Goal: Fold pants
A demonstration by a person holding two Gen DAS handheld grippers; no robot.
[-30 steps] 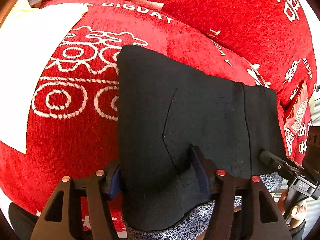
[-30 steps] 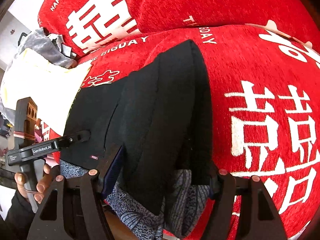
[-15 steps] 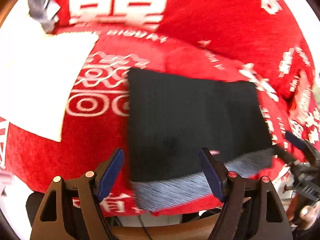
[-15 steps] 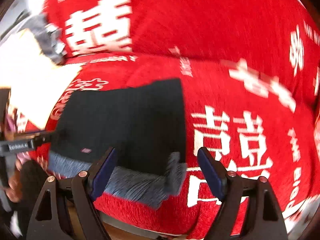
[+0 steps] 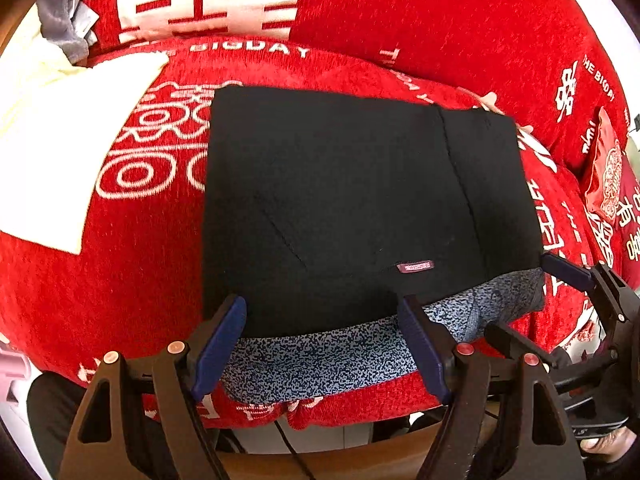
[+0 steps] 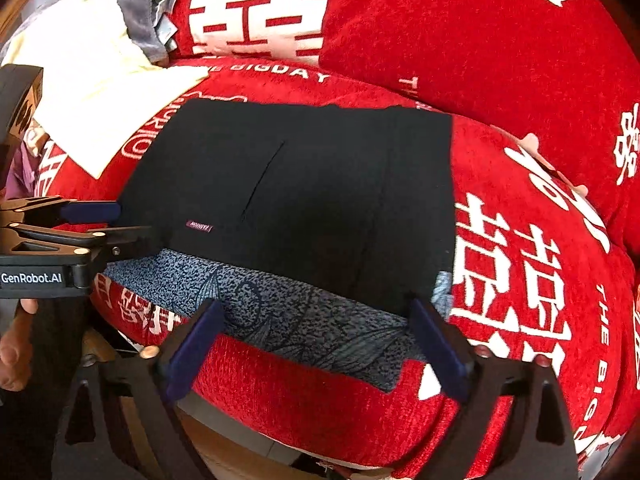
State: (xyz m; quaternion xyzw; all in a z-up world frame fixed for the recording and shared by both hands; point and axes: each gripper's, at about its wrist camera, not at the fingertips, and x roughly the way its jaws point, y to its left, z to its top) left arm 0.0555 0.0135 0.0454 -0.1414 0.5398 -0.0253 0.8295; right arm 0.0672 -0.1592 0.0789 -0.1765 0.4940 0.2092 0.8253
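Nearest, left gripper jaws wide, empty; right gripper jaws opening, nothing between. Beyond, folded black fabric pants with blue-speckled lining lie flat on red chenille sofa cushion; cream folded cloth further left.

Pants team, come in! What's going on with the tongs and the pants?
Left tongs open, empty. Right tongs opening, empty. Pants folded flat on red cushion. Nothing in the way.

Folded black matt cloth pants, smooth knit, speckled blue-grey lining showing at the near edge. Red chenille sofa cover, fuzzy nap, woven white lettering. Cream folded cloth, soft and matt. Black matt plastic gripper fingers with navy rubbery pads.
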